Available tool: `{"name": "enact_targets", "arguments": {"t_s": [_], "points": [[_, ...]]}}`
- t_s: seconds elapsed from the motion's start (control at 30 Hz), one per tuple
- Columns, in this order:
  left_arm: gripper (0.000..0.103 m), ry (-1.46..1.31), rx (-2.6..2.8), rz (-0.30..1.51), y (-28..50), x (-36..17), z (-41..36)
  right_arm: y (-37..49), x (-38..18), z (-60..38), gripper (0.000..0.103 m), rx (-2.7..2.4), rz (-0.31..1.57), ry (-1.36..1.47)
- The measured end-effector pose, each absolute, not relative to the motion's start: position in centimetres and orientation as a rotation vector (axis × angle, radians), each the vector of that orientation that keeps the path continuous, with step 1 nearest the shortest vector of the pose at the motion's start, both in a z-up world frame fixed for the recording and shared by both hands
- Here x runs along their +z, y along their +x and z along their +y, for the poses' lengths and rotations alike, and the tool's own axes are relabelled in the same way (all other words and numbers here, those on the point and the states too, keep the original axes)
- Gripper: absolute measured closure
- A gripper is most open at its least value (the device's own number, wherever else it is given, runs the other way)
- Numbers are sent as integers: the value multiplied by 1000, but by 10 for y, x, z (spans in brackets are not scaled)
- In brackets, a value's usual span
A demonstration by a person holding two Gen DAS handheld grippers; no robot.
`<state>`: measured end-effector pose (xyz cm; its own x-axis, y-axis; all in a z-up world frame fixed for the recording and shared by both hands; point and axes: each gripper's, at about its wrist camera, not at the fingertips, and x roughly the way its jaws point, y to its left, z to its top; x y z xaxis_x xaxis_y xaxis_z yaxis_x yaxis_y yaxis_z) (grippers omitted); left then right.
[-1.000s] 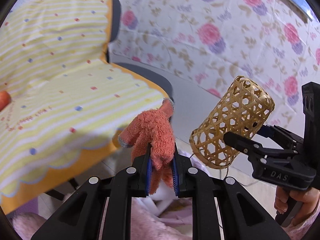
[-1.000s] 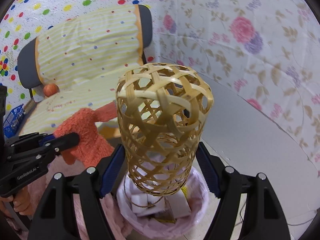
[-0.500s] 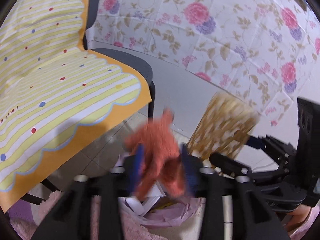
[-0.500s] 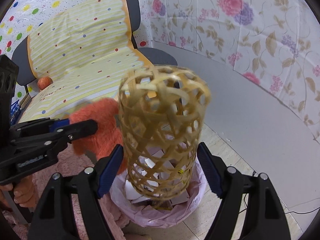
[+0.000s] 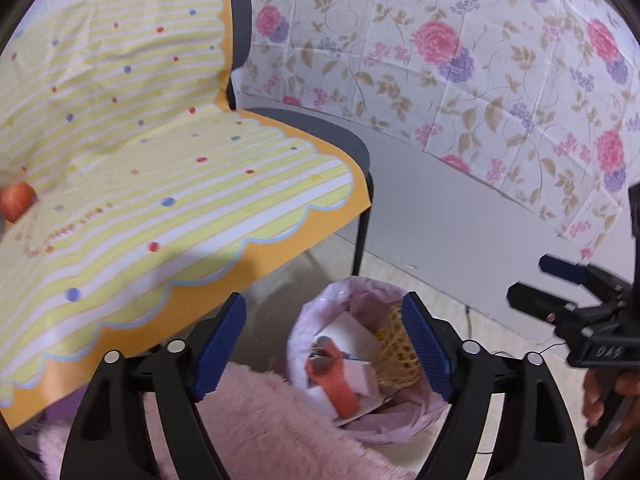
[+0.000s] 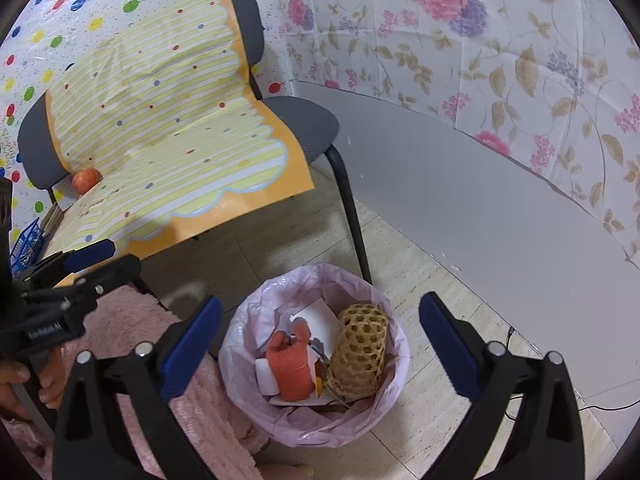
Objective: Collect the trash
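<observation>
Left wrist view: left hand-held gripper (image 5: 324, 344) jaws opening, empty, above pink-lined trash bin (image 5: 304, 320) containing orange fuzzy glove (image 5: 340, 384); right wrist view: right hand-held gripper (image 6: 320, 344) jaws opening, empty, woven bamboo cylinder basket (image 6: 358, 350) inside bin beside glove.

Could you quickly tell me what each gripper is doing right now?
Left gripper: jaws opening, holding nothing.
Right gripper: jaws opening, holding nothing.
</observation>
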<state>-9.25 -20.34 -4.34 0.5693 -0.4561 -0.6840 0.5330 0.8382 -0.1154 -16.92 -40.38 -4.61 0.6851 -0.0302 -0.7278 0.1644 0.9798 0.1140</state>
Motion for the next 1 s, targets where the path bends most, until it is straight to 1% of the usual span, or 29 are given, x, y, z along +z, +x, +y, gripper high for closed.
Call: {"name": "enact_targets", "arguments": {"t_s": [0.17,0.37,0.47,0.77,1.0], "points": [[14,163,-495,738,-105,-21,-184,-171,-21,-384,6,-72,783,151],[11,112,-380,739,-109,1,-143,-160,0,-344,6,77,791,138],[8,73,-331,773,-106,9,-121,-152,13,-317,6,110,765,73],[7,33,-182,759,-105,30,-69,-129,57,-267,6,183,686,-41],[7,25,-68,756,-110,41,-33,-127,68,-238,6,186,645,-95]]}}
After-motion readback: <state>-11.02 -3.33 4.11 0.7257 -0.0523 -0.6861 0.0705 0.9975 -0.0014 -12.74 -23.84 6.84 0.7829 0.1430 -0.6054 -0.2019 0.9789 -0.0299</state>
